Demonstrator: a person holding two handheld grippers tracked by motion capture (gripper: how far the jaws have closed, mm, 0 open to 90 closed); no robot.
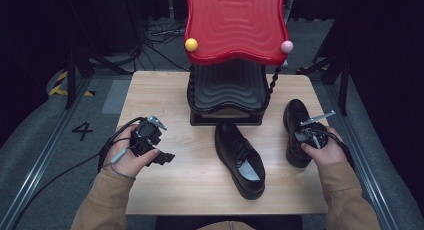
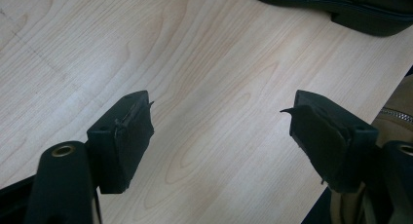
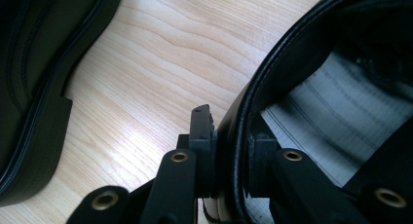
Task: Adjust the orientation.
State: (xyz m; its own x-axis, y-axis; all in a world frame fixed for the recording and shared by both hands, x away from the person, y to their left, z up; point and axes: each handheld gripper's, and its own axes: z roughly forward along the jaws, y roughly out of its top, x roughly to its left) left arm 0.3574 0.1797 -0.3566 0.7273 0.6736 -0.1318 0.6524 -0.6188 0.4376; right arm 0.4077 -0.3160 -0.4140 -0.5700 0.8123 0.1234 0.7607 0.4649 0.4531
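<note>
1. A pale wooden table stood on a grey carpeted floor in a dark room, with cables lying on the floor beyond its far edge and a painted number four on the floor to the left.
2. At the far middle of the table stood a black ribbed rack under a red wavy top, which carried a yellow ball at its left corner and a pink ball at its right.
3. Two black leather shoes lay on the table: the middle shoe just near of the rack, its toe pointing to the near edge, and the right shoe near the right edge, well apart from the first.
4. The left hand, in a tan sleeve, rested at the left side of the table and held the left gripper low over bare wood, aimed toward the middle shoe.
5. The left gripper's jaws stood spread wide with nothing between them.
6. The right hand reached in from the near right and held the right gripper down at the heel end of the right shoe.
7. The right gripper's jaws pinched the heel collar of that shoe, one jaw outside the leather and one inside over the pale insole.
</note>
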